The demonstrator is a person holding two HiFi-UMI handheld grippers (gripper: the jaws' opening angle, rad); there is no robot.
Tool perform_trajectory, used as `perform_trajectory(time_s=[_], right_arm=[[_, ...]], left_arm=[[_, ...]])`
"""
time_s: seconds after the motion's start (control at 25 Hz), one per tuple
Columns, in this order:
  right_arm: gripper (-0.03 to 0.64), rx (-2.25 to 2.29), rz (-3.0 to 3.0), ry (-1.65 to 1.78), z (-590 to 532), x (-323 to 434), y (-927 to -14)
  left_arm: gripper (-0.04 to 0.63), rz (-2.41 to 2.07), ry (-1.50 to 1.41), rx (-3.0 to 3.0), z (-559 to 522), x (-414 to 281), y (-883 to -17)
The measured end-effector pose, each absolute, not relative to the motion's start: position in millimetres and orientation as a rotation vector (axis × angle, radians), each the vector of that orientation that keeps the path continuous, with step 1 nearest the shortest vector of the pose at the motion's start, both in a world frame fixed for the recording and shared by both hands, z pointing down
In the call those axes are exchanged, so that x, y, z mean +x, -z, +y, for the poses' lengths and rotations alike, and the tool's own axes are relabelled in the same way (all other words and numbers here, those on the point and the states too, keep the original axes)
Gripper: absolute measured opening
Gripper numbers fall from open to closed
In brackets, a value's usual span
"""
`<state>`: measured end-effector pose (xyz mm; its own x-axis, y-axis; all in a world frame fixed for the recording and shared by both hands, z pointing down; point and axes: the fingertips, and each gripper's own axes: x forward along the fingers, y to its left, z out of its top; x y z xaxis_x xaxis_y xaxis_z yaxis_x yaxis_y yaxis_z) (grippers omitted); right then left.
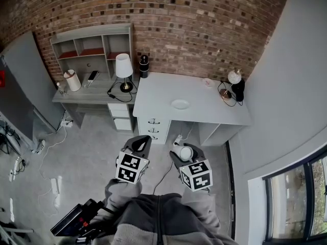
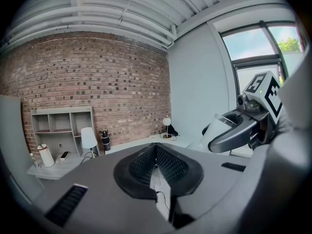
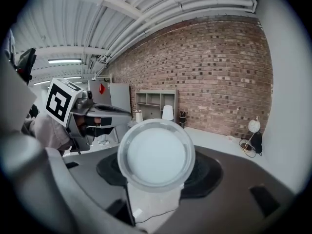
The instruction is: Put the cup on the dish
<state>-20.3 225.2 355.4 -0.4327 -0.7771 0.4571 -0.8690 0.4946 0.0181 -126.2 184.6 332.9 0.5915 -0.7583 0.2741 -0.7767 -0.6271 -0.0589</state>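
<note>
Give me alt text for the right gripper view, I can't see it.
The right gripper holds a white cup between its jaws, round end toward the camera. Behind it stand a white desk and a brick wall; the left gripper shows at left.

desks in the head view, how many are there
2. A grey desk with a shelf unit stands at the left against the brick wall. A white desk with drawers adjoins it on the right, bearing the dish. Others may lie out of view.
</note>
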Motion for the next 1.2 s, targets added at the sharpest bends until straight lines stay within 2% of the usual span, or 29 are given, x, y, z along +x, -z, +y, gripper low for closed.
perform_trajectory(time_s=[0.64,0.88,1.2], right_arm=[[0.259,1.326,-2.331,-0.301,246,-3,-362],[0.259,1.314,-2.343,-0.296,267,34,-391],[0.259,1.306,-2.341,-0.300,265,38,-377]], left_arm=[[0.006,-1.315,-0.429,2.732,204,-98,-340],[0.006,-1.315,-0.435,2.737,225,-57,-368],[0.006,-1.301,-0.447,2.735,222,-48,-355]])
